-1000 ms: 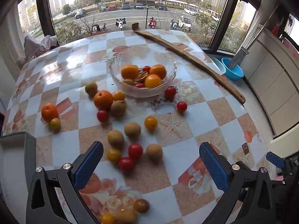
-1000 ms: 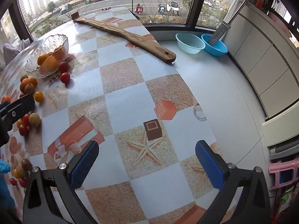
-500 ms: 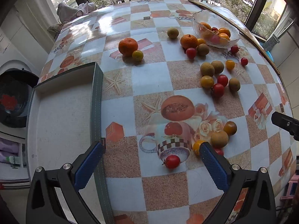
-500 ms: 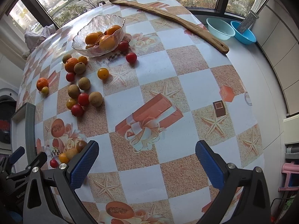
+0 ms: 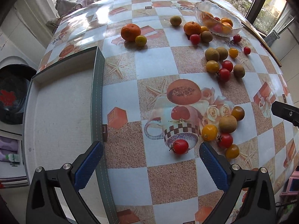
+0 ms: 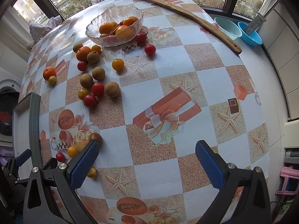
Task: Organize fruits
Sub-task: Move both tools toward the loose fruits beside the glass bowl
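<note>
Left tool (image 5: 149,160) spread wide, nothing between its pads, hovering low over the tabletop (image 5: 158,63) just short of a red tomato (image 5: 180,146). Beside that tomato, a small cluster: yellow tomato (image 5: 209,132), brown fruit (image 5: 228,124), another red tomato (image 5: 225,140). To the left, a shallow tray (image 5: 56,115) with a grey rim, nothing in it.

Right tool (image 6: 147,157) likewise spread, gripping nothing, poised above the checked cloth. Left pad (image 6: 83,166) partly covering the same near cluster.

Further back, more loose fruit: an orange (image 5: 130,32) touching a small yellow one (image 5: 140,40); a group of brown, red and yellow pieces mid-table (image 6: 95,85). Glass bowl (image 6: 115,28) near the far edge, holding oranges and a few red tomatoes. Long wooden board (image 6: 186,15) along the window side. Two blue basins (image 6: 239,30) on the floor beyond.
</note>
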The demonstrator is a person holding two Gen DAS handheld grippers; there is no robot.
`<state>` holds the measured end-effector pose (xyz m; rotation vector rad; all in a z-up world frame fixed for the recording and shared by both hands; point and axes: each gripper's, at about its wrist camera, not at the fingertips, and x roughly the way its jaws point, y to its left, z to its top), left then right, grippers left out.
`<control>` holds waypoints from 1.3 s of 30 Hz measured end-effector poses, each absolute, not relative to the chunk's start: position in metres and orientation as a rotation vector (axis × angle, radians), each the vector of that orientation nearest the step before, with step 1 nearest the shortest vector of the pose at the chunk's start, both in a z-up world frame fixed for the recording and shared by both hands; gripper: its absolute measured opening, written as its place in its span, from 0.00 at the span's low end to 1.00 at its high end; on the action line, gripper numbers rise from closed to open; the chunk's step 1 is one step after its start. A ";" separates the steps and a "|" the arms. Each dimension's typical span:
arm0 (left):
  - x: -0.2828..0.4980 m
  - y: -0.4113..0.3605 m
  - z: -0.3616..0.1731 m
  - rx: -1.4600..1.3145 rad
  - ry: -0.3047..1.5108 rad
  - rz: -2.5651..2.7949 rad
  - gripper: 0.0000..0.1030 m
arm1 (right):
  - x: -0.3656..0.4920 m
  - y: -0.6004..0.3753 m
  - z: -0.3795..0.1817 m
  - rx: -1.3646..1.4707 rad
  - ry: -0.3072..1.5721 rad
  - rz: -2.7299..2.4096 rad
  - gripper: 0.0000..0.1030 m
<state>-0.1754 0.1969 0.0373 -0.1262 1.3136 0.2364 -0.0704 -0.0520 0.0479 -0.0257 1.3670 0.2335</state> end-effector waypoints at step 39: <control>-0.173 0.188 0.016 -0.097 1.346 0.232 1.00 | -0.067 -0.045 0.044 -0.019 1.383 0.253 1.00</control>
